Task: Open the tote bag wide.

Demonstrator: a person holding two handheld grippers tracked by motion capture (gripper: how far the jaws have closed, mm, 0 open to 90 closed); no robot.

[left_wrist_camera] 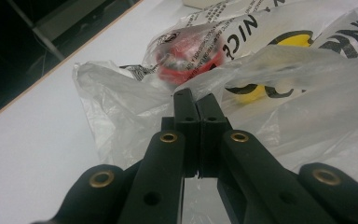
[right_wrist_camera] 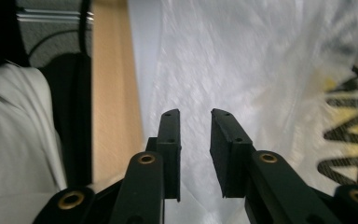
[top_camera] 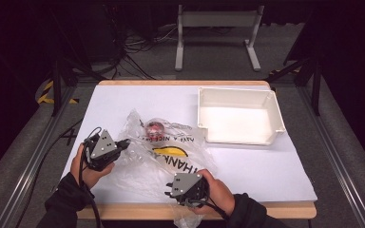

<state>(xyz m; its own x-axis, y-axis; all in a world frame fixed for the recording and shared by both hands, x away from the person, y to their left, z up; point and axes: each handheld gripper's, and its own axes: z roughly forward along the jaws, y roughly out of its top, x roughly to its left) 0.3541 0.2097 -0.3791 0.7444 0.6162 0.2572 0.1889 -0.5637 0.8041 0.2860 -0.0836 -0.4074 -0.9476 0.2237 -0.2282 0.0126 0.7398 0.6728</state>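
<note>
White table surface [top_camera: 266,171] holds a crumpled clear plastic bag [top_camera: 171,152] (a red object [top_camera: 154,127] sits inside) beside a white tray [top_camera: 240,116]. Left gripper [top_camera: 123,142] clenches the bag's edge. Right gripper [top_camera: 168,189] hovers over the bag, jaws parted, nothing gripped.

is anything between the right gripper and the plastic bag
Nothing visible does. The right gripper stands open, with only a bare gap between its jaws, and the plastic bag lies directly ahead, beyond its tips.
</note>
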